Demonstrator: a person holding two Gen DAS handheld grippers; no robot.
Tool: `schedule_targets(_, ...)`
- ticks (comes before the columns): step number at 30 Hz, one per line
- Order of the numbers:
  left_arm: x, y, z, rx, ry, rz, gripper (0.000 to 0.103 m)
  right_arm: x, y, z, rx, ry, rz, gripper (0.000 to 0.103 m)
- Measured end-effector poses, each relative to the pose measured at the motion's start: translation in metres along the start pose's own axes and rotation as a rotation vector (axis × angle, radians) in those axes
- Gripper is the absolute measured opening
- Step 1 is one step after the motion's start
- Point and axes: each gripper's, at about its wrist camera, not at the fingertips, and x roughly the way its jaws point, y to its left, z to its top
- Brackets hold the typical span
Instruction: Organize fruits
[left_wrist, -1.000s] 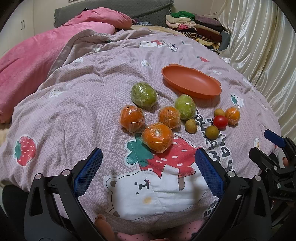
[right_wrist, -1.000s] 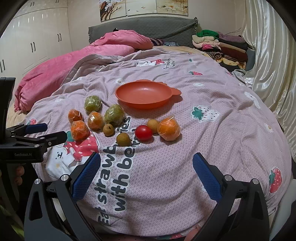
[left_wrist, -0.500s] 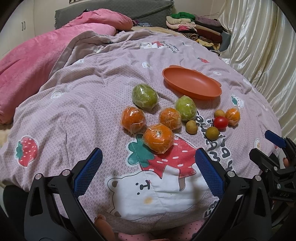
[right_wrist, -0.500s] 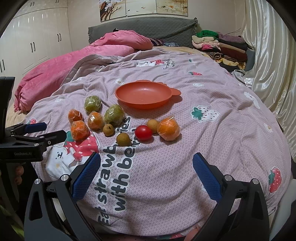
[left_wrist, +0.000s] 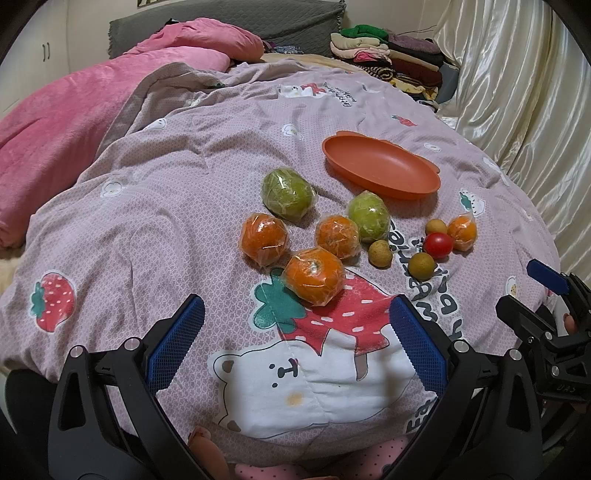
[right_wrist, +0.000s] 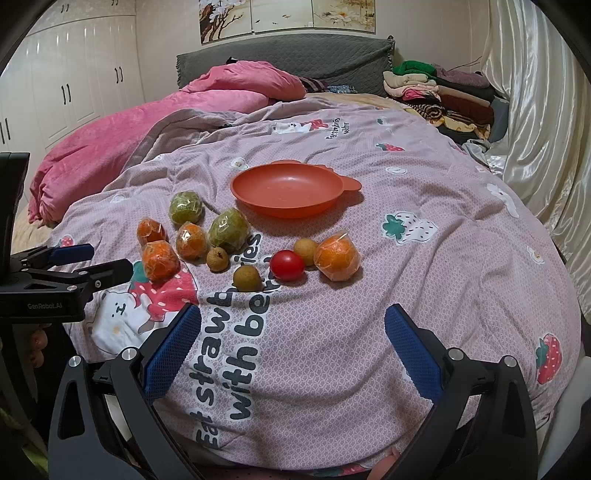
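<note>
Fruit scattered on a printed quilt, both claws spread wide and holding nothing.

Left wrist view: the left gripper (left_wrist: 295, 347) hangs over the quilt (left_wrist: 155, 206), the nearest wrapped orange (left_wrist: 314, 275) just ahead of its tips. The orange plate (left_wrist: 380, 166) lies with its long axis slanting from near-left to far-right; two wrapped green fruits (left_wrist: 288, 194) sit near it.
Right wrist view: the right gripper (right_wrist: 293, 350) faces the red tomato (right_wrist: 287, 264), small brown fruits (right_wrist: 247, 278) and a wrapped orange just beside it. Nothing lies on the plate; folded clothes (right_wrist: 439, 92) are stacked behind.
</note>
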Motion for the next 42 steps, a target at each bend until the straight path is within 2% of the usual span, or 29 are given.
schedule_targets(29,-0.0011,-0.0031,0.0001,-0.001,-0.005,-0.004,0.094,0.0002,0.0003,0.0,-0.001,0.0,-0.002,0.099)
schedule_targets(42,0.0063,-0.0024,0.0013,-0.027,0.014,-0.033,0.094,0.0051,0.0006,0.0015,-0.003,0.011,0.003,0.099)
